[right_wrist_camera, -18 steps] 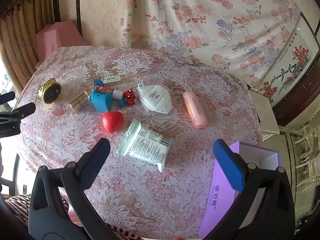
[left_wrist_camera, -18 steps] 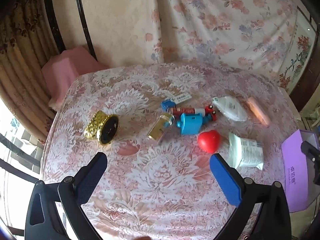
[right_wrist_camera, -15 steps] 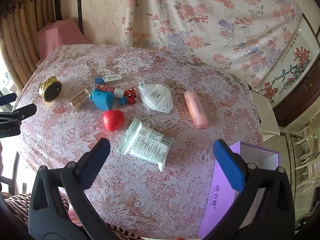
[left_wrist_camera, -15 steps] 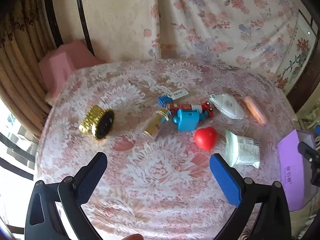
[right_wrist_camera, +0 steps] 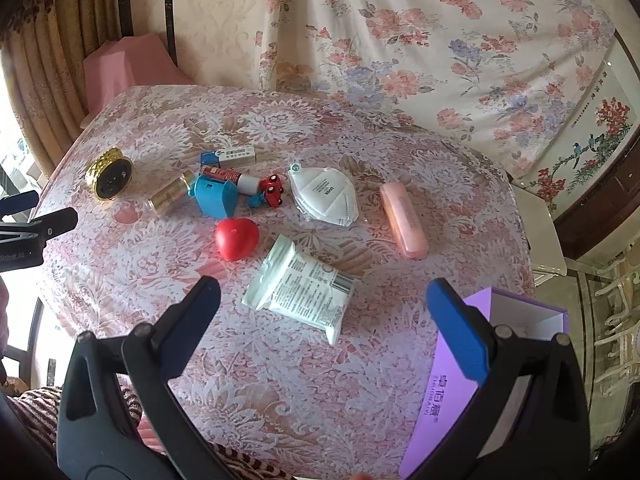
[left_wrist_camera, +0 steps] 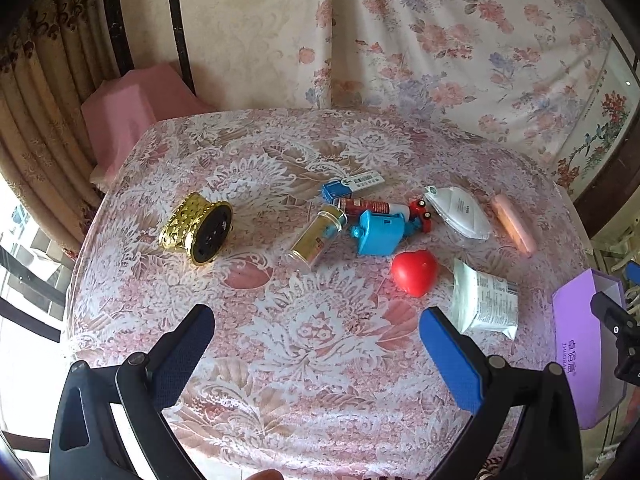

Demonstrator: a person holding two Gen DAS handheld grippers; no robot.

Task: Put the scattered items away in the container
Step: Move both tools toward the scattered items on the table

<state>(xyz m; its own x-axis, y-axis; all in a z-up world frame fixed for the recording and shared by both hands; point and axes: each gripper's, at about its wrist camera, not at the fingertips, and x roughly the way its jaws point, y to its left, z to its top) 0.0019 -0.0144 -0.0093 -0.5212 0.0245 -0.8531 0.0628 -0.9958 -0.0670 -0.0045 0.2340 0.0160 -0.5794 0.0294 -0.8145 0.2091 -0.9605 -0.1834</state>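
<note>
Both grippers, left (left_wrist_camera: 316, 352) and right (right_wrist_camera: 324, 320), hover with jaws released and empty. Best start: right takes the white wipes packet (right_wrist_camera: 298, 290), nearest the open purple cardboard box (right_wrist_camera: 520, 344) at the surface's right edge.

Each gripper has 2 black plastic arms with round silver screws. The left gripper (left_wrist_camera: 316, 334) and right gripper (right_wrist_camera: 324, 304) carry flat blue pads (left_wrist_camera: 450, 364).

A floral curtain (left_wrist_camera: 460, 52) fills the upper right. Gold drapes (left_wrist_camera: 44, 92) hang at left beside a bright window (left_wrist_camera: 24, 240). A pink lace tablecloth (left_wrist_camera: 304, 340) covers the table.
</note>
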